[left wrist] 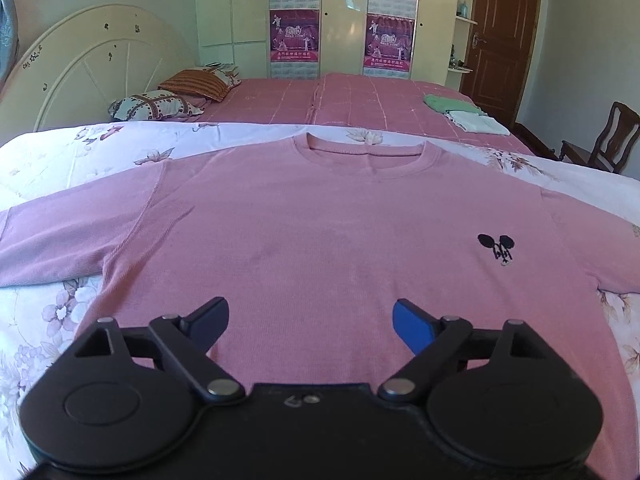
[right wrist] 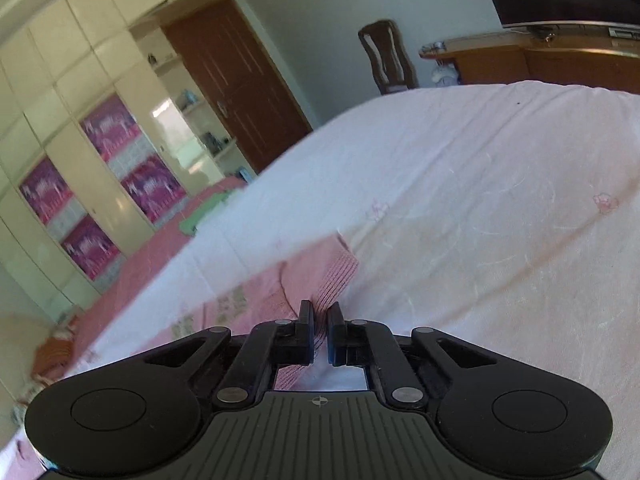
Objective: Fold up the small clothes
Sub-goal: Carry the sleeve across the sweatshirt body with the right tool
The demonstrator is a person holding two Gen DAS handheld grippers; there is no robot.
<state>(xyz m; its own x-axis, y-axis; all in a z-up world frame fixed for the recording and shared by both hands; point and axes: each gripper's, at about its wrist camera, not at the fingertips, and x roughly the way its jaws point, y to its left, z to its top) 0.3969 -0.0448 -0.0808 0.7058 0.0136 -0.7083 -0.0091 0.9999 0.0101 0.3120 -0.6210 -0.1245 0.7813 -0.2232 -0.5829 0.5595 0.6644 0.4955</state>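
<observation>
A pink T-shirt point(left wrist: 320, 232) lies flat and face-up on the floral sheet point(left wrist: 60, 160), collar away from the left wrist camera, sleeves spread to both sides. It looks light, soft and limp — it will likely sag and drag unless taken by a seam, so the shoulder, the sleeve cuff or the hem corners are the sensible holds.

The left gripper point(left wrist: 310, 322) hovers over the lower chest, jaws spread wide, gripping nothing. The right gripper point(right wrist: 319, 334) has its jaws drawn nearly together on a ribbed pink edge (apparently the shirt's sleeve cuff).

The sheet is smooth and slightly wrinkled — probably yielding underneath. Beyond it lie a pink checked bedspread point(left wrist: 360, 100), folded clothes point(left wrist: 464, 114), pillows point(left wrist: 160, 102), a wardrobe point(left wrist: 344, 16) and a wooden chair point(left wrist: 600, 140).
</observation>
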